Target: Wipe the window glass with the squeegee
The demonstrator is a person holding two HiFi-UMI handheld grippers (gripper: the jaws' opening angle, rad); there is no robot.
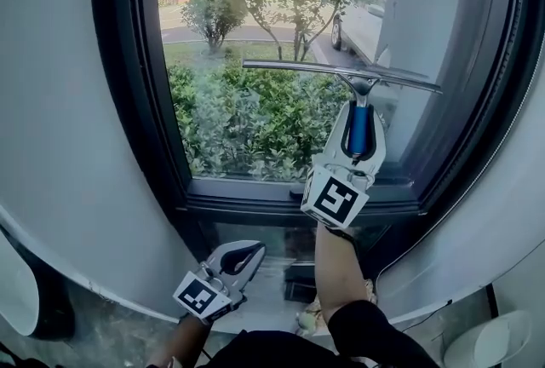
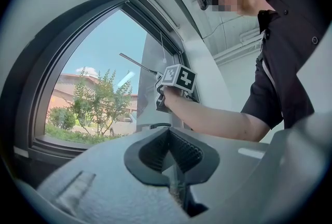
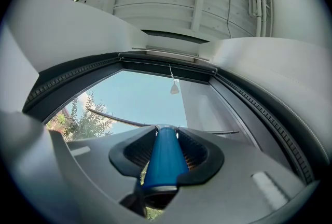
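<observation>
Squeegee (image 1: 361, 86) held in right tongs (image 1: 358, 115), both tongs clamped on its blue handle (image 3: 163, 158), which runs straight up between the ridged pads. Metal neck clears the tong tips; long thin blade (image 1: 289, 66) lies across the window glass (image 1: 255, 25) about mid-height, right end a little lower than left. Whether the blade edge presses the pane: cannot tell. Right forearm (image 1: 336, 264) raised, reaching up from below the sill. Left tongs (image 1: 247, 255) held low, well below the window and apart from the squeegee, closed together, nothing between them; same in the left gripper view (image 2: 171, 158), pads meeting along the centre line. Dark window frame (image 1: 128, 60) rings the glass; pale wall (image 1: 51, 102) to either side. Through the pane: green hedge (image 1: 247, 119) close outside, small trees behind it, white car (image 1: 362, 17) upper right.
</observation>
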